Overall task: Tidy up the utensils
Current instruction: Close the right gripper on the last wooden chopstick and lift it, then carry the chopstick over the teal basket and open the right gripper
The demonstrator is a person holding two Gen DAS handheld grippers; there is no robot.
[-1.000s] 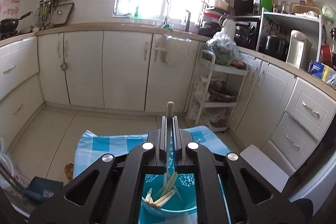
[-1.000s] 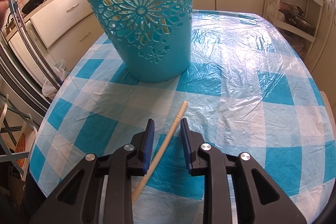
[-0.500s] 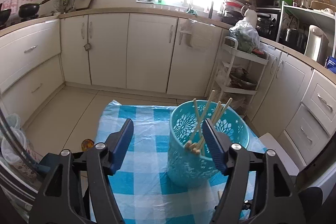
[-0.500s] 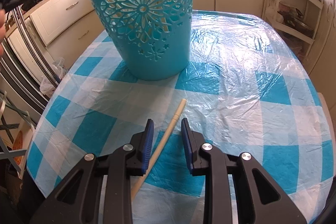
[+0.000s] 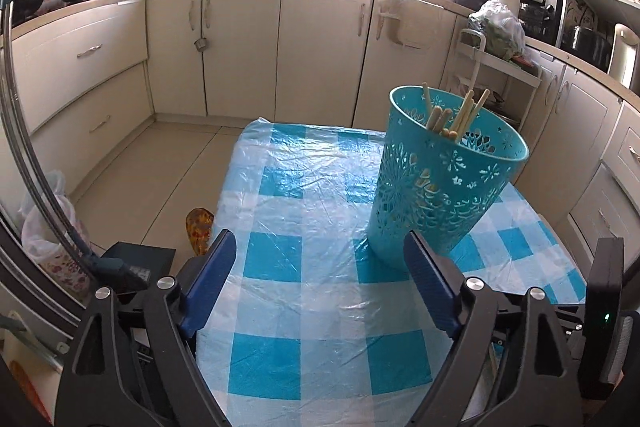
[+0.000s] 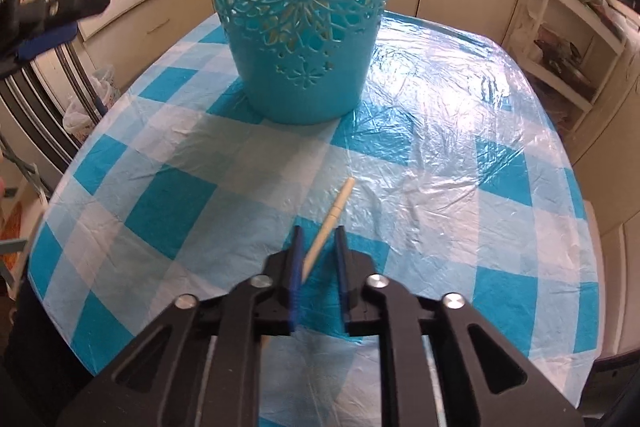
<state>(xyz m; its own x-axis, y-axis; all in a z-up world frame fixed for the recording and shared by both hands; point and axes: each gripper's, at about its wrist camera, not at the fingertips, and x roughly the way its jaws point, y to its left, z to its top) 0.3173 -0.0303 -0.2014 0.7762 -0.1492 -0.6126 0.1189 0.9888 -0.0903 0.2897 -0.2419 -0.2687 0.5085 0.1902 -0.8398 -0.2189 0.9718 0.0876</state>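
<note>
Diagonally across the checked tablecloth [image 6: 168, 211] lay a single pale chopstick [image 6: 329, 223], its long axis running from lower left to upper right in the right wrist view, the rounded far end pointing toward the teal basket [image 6: 298, 11]. The right gripper [image 6: 318, 247] hovered low over it, jaws narrowly parted, the stick's near portion passing between the blue-padded fingers [image 6: 295, 267]; whether a pad touched it could not be told. The stick was slender, smooth and cream-coloured, with a faint ring part-way along.

The basket, a tapered plastic bucket pierced with flower and star cut-outs, stood upright on the cloth beyond the stick and apart from it. In the left wrist view it held a bundle of similar chopsticks [image 5: 454, 113] leaning against one another, their tops rising above the rim. The left gripper [image 5: 320, 283] hung above the table with jaws spread wide, holding nothing. A glossy, wrinkled plastic film covered the blue-and-white cloth.
</note>
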